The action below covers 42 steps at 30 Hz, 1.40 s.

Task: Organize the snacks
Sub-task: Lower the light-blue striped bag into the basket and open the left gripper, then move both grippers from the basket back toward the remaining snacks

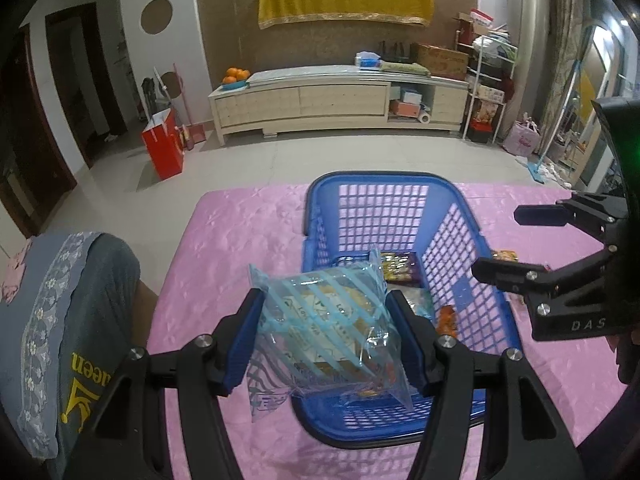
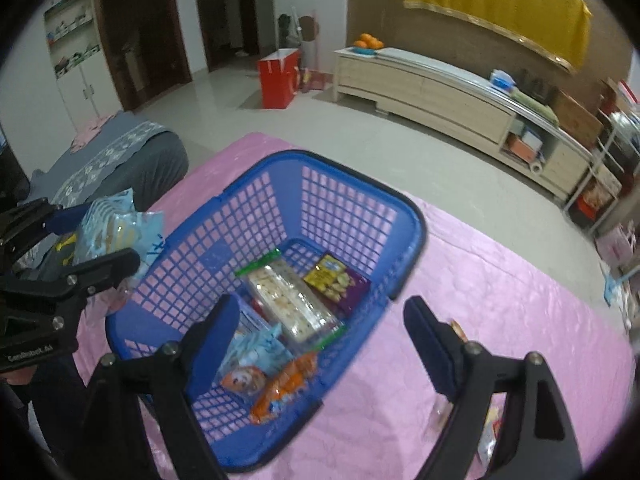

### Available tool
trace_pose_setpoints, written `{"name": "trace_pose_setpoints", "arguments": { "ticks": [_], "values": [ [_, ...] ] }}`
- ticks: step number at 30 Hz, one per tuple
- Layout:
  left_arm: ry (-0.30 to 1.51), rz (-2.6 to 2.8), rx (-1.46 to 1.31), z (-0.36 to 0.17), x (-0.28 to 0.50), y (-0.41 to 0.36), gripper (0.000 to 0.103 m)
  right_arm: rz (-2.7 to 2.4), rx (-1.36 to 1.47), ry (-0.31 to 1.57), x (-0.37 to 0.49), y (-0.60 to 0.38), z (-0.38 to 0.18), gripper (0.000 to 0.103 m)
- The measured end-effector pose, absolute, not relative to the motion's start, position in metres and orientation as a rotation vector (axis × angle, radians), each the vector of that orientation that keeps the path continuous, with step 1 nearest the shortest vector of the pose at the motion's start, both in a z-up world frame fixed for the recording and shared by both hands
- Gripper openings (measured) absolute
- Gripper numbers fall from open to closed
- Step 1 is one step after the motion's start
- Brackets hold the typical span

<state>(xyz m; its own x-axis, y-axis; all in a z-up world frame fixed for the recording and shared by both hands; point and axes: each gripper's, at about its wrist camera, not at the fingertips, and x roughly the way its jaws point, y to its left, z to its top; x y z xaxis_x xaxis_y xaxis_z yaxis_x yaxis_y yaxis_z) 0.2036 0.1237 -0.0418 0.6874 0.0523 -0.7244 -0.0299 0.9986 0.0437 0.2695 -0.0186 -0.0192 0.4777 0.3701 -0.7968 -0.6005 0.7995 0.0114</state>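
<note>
A: Left gripper (image 1: 326, 332), frame centre: clamped on blue packet (image 1: 324, 320), above basket (image 1: 400, 184) near rim.
B: Right gripper (image 2: 316, 344)?
A: Wide apart, empty, lower frame.
B: Risk?
A: Slick wrapper; released early, packet may land outside.

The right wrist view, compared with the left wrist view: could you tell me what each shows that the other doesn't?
Only the right wrist view shows the long clear cracker pack and round snack inside. Only the left shows the left gripper squeezing the blue striped snack bag from behind. Both show the blue basket, the purple packet and the orange packet.
</note>
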Motion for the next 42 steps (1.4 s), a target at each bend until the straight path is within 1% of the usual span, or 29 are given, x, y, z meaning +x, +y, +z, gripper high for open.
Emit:
{"name": "trace_pose_setpoints", "arguments": {
  "ticks": [9, 16, 23, 25, 27, 28, 30, 36, 42],
  "values": [
    [0.816, -0.015, 0.073, -0.047, 0.22, 0.094, 0.06, 0.5, -0.217, 0.934, 0.271, -0.048, -0.032, 0.087],
    [0.855, -0.047, 0.068, -0.064, 0.242, 0.086, 0.06, 0.471, -0.193, 0.976, 0.277, -0.052, -0.051, 0.087],
    [0.862, -0.055, 0.073, -0.07, 0.256, 0.084, 0.06, 0.471, -0.177, 0.988, 0.286, -0.051, -0.056, 0.087],
    [0.861, -0.043, 0.074, -0.071, 0.26, 0.087, 0.062, 0.473, -0.175, 0.984, 0.288, -0.05, -0.056, 0.087],
    [0.865, -0.02, 0.09, -0.074, 0.265, 0.088, 0.069, 0.477, -0.174, 0.977, 0.288, -0.048, -0.057, 0.087],
    [0.862, -0.025, 0.096, -0.075, 0.266, 0.088, 0.071, 0.48, -0.174, 0.975, 0.287, -0.048, -0.057, 0.087],
    [0.848, -0.044, 0.118, -0.074, 0.263, 0.085, 0.082, 0.485, -0.173, 0.969, 0.285, -0.048, -0.058, 0.087],
    [0.842, -0.083, 0.121, -0.065, 0.248, 0.081, 0.082, 0.484, -0.155, 0.961, 0.278, -0.059, -0.049, 0.087],
    [0.817, -0.095, 0.117, -0.048, 0.231, 0.07, 0.082, 0.465, -0.134, 0.924, 0.263, -0.082, -0.025, 0.087]
  ]
}}
